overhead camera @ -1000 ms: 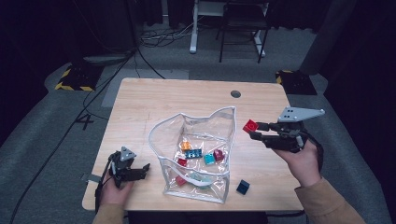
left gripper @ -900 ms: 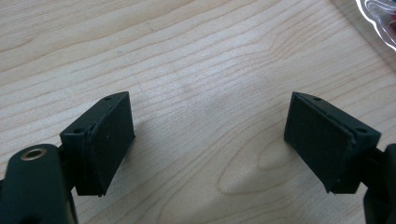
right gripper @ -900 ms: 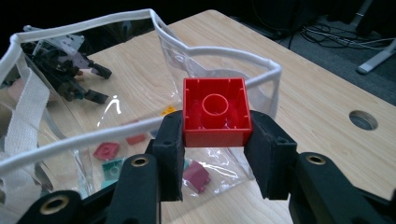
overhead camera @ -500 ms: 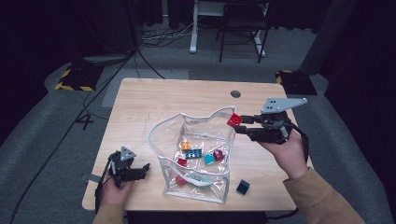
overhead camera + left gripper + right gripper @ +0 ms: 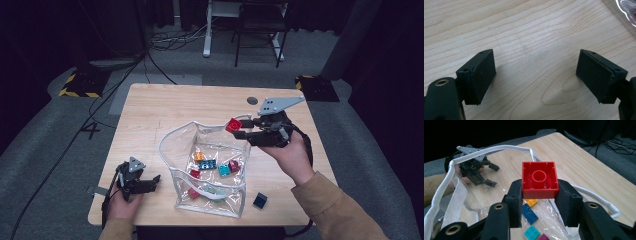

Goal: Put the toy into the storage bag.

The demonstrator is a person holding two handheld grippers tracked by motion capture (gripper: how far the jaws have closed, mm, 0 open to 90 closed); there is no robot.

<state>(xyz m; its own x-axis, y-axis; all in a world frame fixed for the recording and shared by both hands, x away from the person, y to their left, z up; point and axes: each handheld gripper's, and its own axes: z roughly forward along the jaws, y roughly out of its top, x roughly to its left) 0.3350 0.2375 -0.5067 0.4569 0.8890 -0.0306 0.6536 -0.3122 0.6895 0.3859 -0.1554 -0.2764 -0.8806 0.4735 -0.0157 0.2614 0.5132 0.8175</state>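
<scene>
Gripping red brick (image 5: 539, 180), right tongs (image 5: 239, 128) hovering over clear pouch (image 5: 175, 145); left tongs (image 5: 152, 182) resting apart, empty, on counter (image 5: 165, 107).

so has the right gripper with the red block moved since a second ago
Yes. In the high view the right gripper, shut on the red block, has travelled left from the table's right edge to the rim of the clear bag.
</scene>
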